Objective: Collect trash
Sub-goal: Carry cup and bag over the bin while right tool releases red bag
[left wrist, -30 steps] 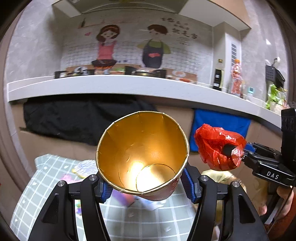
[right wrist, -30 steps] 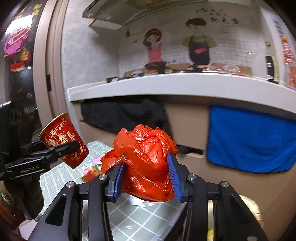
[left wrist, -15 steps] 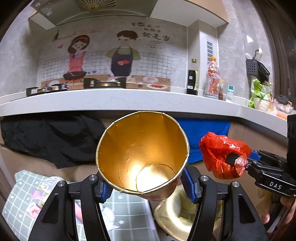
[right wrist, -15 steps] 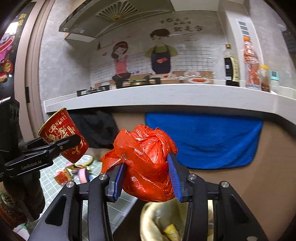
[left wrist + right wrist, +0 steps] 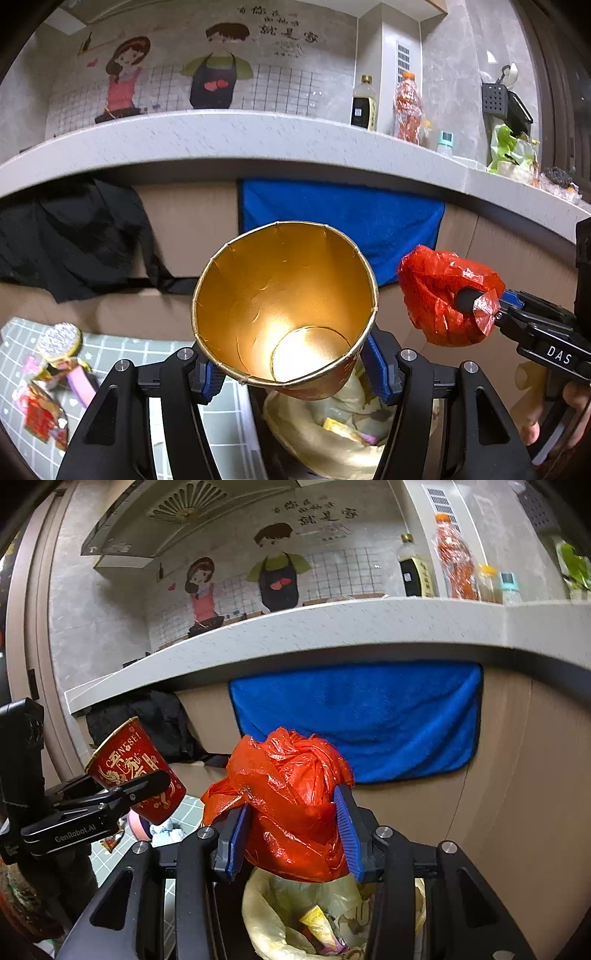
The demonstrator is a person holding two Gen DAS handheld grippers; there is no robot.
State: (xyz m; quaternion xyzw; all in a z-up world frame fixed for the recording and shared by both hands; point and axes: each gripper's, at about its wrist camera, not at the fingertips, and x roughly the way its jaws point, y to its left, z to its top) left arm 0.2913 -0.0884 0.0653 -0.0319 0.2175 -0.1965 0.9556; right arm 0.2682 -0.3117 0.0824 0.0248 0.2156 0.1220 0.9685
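My left gripper (image 5: 291,373) is shut on a red paper cup (image 5: 284,314) with a gold inside, mouth tilted toward the camera; the same cup (image 5: 136,771) shows at the left of the right wrist view. My right gripper (image 5: 291,834) is shut on a crumpled red plastic bag (image 5: 291,805), also seen as a red bundle (image 5: 447,295) at the right of the left wrist view. Below both grippers stands a trash bin lined with a yellowish bag (image 5: 269,919), with wrappers inside; its rim (image 5: 295,435) appears under the cup.
A checked mat (image 5: 110,354) at the lower left carries several wrappers (image 5: 48,417) and a foil lid (image 5: 59,338). A grey counter (image 5: 258,147) with bottles (image 5: 406,107) runs across above. A blue towel (image 5: 354,720) and a black cloth (image 5: 70,240) hang on the cabinet front.
Both grippers have swung right, away from the checked mat, and now hang over the lined bin. The cup and the red bag stay held as before.
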